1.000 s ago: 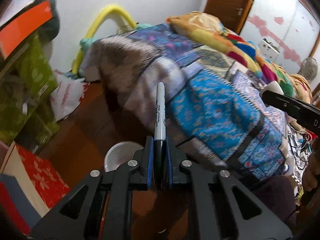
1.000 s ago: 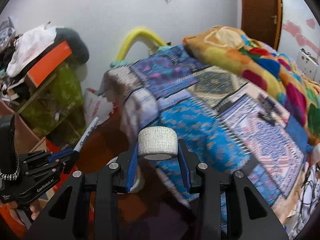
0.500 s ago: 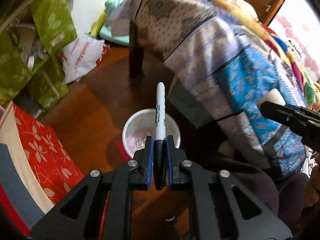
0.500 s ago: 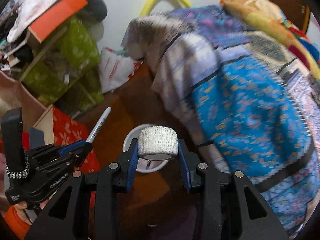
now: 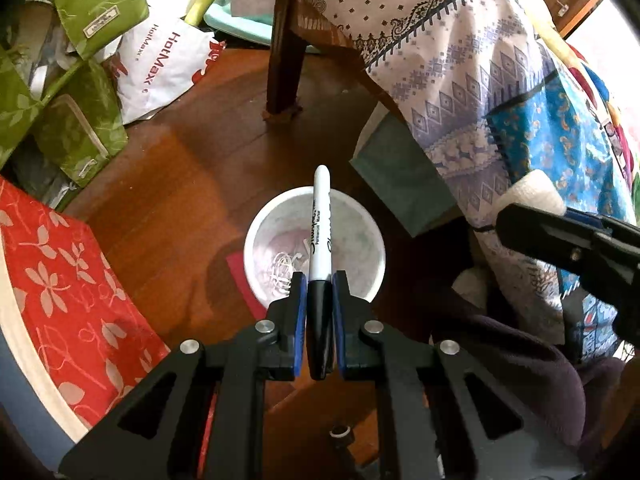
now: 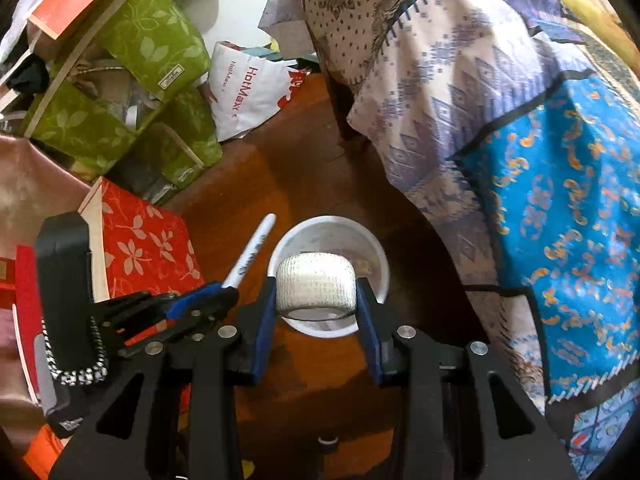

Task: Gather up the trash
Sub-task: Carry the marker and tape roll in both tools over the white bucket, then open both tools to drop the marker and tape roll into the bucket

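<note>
A white bin point(image 5: 256, 248) stands on the wooden floor beside the bed, with bits of trash inside. My left gripper point(image 5: 319, 280) is shut on a black-capped white marker point(image 5: 320, 236), which points out over the bin's mouth. In the right wrist view my right gripper point(image 6: 316, 292) is shut on a white bandage roll point(image 6: 316, 286) held above the bin point(image 6: 372, 248). There the left gripper point(image 6: 200, 304) with the marker point(image 6: 250, 254) shows at the left. The right gripper's finger point(image 5: 560, 240) and the roll point(image 5: 532, 192) appear at the right of the left wrist view.
A patterned bedspread point(image 5: 460, 92) hangs off the bed at the right, over a dark wooden bed leg point(image 5: 284, 52). Green leaf-print bags point(image 6: 132, 92), a white HotMax bag point(image 5: 164, 64) and a red floral box point(image 5: 60, 280) crowd the left side. Dark cloth point(image 5: 520, 372) lies lower right.
Both grippers have tipped down and sunk from facing the bed to hanging over the bin, which has grown larger in both views. Each still holds its object.
</note>
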### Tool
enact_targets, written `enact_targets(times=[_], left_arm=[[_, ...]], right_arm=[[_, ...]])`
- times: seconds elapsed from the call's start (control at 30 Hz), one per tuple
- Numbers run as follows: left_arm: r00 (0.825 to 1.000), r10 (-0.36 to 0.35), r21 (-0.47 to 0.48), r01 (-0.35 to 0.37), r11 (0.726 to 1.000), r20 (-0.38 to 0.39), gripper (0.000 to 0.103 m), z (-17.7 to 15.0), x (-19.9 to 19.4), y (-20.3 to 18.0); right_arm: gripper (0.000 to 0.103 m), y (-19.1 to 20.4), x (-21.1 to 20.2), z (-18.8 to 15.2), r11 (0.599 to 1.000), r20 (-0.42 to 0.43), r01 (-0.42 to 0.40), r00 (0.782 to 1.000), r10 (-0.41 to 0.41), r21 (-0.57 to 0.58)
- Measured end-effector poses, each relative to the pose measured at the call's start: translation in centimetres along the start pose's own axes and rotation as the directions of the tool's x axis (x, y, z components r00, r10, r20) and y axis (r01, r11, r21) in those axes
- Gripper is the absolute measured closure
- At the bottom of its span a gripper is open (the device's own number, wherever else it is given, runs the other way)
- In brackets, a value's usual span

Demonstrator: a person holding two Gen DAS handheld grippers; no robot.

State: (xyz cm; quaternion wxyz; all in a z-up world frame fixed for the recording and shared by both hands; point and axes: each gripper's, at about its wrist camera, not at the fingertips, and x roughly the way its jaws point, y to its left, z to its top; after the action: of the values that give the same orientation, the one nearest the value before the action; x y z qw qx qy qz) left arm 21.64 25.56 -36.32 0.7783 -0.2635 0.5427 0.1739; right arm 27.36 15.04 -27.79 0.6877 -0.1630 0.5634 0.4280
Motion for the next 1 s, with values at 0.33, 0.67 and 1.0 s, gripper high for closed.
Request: enact_targets(times=[0.33,0.67,1.0], left_arm=[[1.000,-0.020,-0.019,0.019,1.000,-0.009,0.076,0.9,-0.2,-0.2],[0.998,0.009,0.018,-0.010,1.000,0.066,0.076,0.3,-4.7,-1.2],[0.976,-0.012,0.085,-0.007,0.996,0.218,0.076,0.8,-12.4,-5.7]], right_arm=[[0.060,-0.7,-0.3,0.9,1.000,-0.003,0.018,1.000,-0.018,-0.007],[0.060,-0.7,-3.7,0.1,0.998,0.055,0.046,0.997,-0.044,-0.041],[0.060,-1.5,-10.4,-1.5,0.994,0.205,0.102,0.975,-0.091,-0.044]])
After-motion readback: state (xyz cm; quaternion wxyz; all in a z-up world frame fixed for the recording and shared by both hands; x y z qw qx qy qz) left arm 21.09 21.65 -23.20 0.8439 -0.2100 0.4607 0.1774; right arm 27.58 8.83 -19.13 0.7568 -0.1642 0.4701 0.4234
